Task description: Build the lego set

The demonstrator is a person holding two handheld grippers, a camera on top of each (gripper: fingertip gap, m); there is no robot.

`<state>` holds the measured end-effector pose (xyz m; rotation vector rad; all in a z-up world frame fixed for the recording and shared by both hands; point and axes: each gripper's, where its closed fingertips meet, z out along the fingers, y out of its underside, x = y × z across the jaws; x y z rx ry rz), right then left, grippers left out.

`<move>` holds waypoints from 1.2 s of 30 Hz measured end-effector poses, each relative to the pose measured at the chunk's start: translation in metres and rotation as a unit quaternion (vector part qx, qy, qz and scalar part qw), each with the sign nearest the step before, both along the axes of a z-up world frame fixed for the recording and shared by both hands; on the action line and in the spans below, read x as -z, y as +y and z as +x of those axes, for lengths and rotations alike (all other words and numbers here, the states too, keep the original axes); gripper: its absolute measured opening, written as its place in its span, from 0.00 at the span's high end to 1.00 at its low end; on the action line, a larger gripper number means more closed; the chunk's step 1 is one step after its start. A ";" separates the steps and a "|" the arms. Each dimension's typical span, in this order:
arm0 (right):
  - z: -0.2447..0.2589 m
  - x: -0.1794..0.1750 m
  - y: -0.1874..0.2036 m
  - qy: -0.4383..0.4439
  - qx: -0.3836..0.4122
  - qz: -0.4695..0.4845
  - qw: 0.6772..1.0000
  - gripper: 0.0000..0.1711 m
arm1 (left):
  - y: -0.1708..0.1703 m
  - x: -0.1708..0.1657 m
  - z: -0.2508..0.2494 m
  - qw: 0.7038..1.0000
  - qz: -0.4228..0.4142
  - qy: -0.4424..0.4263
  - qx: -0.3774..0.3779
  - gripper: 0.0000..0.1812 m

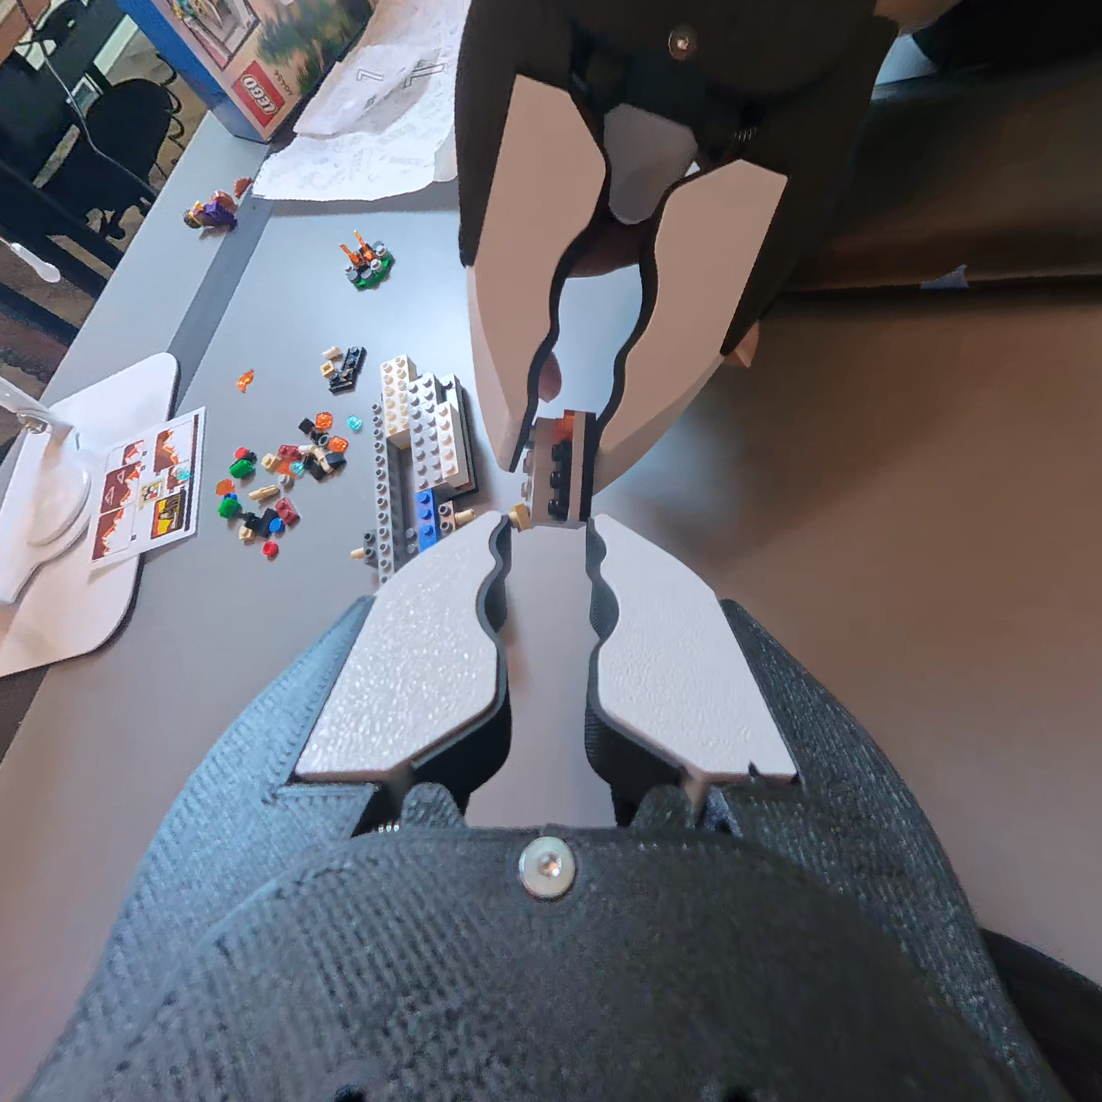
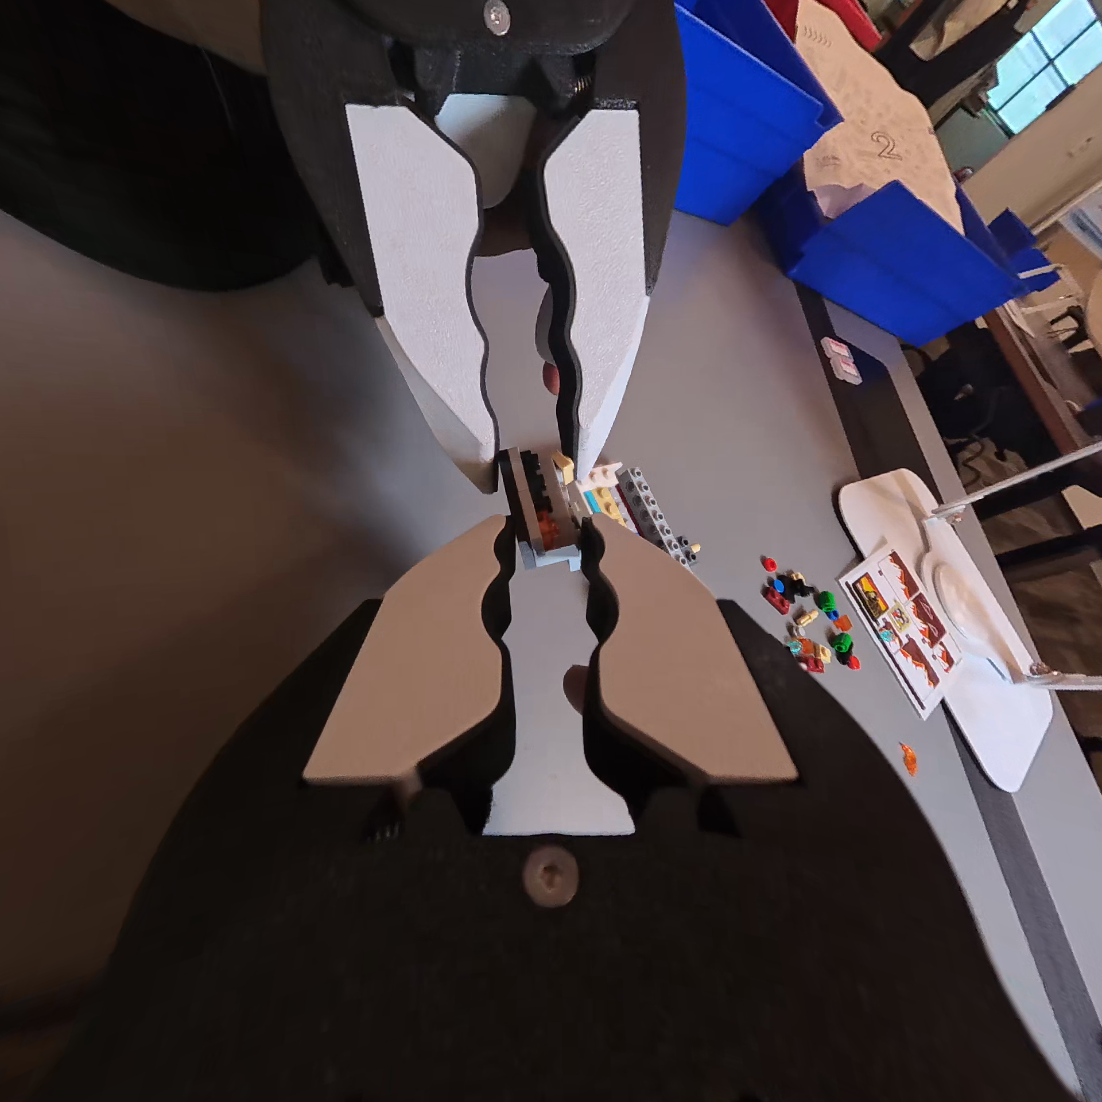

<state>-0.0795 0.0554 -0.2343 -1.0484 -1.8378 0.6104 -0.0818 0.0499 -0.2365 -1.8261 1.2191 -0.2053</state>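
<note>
Two grippers meet over the grey table (image 1: 775,536). The right gripper (image 2: 548,539) clamps a small sub-build (image 1: 557,477); the left gripper (image 1: 548,525) sits narrowly parted, touching its near end. The main build (image 1: 417,441) lies beside it, half done, with loose pieces (image 1: 280,477) still unplaced.

Far left on the table I see a cardboard box (image 1: 262,77) with a red square brand logo and a little small print beside it. Just right of it lie crumpled white paper bags (image 1: 370,137) bearing large printed numerals. Another paper bag (image 2: 864,119), sitting in a blue bin (image 2: 894,262) at the far right, carries one big numeral. The sticker sheet (image 1: 149,486) shows pictures; any writing on it is too small for me to read.
</note>
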 end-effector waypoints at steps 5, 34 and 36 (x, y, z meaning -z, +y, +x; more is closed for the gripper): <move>-0.001 0.006 -0.002 -0.021 0.014 0.026 0.999 0.88 | -0.002 0.007 -0.003 0.999 0.004 0.042 0.001 0.87; 0.000 0.005 -0.017 -0.020 -0.016 -0.082 0.996 0.88 | -0.012 0.005 0.000 0.998 -0.010 0.065 0.007 0.88; 0.000 0.005 -0.018 -0.020 -0.018 -0.086 0.996 0.88 | -0.013 0.006 0.000 0.998 -0.014 0.066 0.008 0.88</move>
